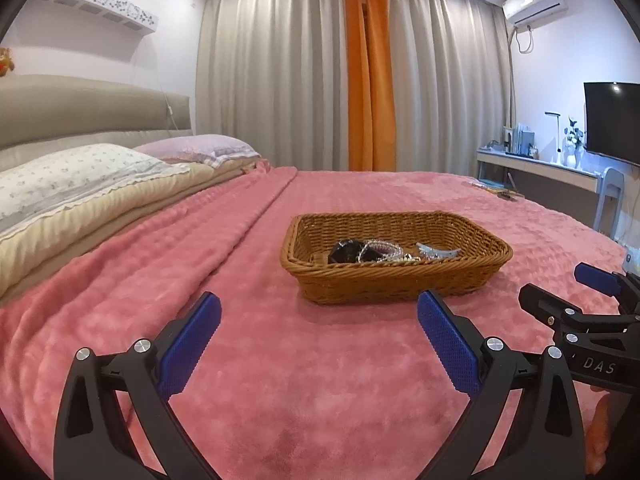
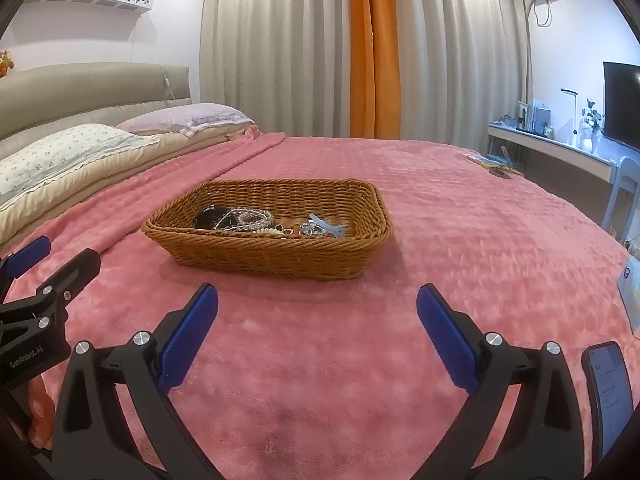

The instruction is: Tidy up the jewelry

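Note:
A brown wicker basket (image 1: 472, 264) (image 2: 280, 258) sits on the pink bedspread ahead of both grippers. Inside lie a heap of jewelry: a black piece (image 1: 346, 252) (image 2: 206, 218), clear bead bracelets (image 1: 380, 249) (image 2: 246, 216) and a light blue hair clip (image 1: 436, 251) (image 2: 326, 226). My left gripper (image 1: 318, 320) is open and empty, a short way before the basket. My right gripper (image 2: 318, 312) is open and empty, also short of the basket. The right gripper shows at the right edge of the left wrist view (image 1: 560, 292); the left gripper shows at the left edge of the right wrist view (image 2: 56, 258).
Pillows (image 1: 72, 184) and a padded headboard (image 1: 80, 108) lie to the left. A phone (image 2: 608, 392) lies on the bedspread at the right, near a booklet (image 2: 630, 292). Small items (image 2: 494, 166) lie at the far right of the bed. A desk (image 2: 560, 150) stands beyond.

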Action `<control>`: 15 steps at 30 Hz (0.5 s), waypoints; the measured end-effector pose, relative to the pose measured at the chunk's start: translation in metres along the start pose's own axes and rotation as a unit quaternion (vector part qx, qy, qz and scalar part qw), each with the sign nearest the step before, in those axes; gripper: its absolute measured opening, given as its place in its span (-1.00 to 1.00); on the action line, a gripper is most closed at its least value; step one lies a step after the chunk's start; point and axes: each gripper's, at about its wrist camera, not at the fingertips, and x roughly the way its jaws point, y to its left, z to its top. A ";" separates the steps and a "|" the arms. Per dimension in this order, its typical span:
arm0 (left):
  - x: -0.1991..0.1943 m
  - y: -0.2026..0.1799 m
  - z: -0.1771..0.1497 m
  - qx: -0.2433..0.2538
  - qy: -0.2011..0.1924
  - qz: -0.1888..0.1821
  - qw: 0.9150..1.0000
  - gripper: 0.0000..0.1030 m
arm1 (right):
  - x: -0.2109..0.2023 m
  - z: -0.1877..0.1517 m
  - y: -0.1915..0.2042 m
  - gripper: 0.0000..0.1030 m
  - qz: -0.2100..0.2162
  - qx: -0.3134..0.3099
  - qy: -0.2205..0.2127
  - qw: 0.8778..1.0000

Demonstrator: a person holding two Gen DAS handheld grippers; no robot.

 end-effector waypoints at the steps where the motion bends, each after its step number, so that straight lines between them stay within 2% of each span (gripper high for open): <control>1: 0.000 0.000 0.000 0.000 0.000 0.000 1.000 0.85 | 0.000 0.000 0.000 0.84 0.000 0.000 0.001 1.000; 15: 0.000 -0.001 -0.001 -0.001 0.003 0.001 1.000 0.85 | 0.002 -0.001 -0.001 0.84 0.000 0.002 0.002 1.000</control>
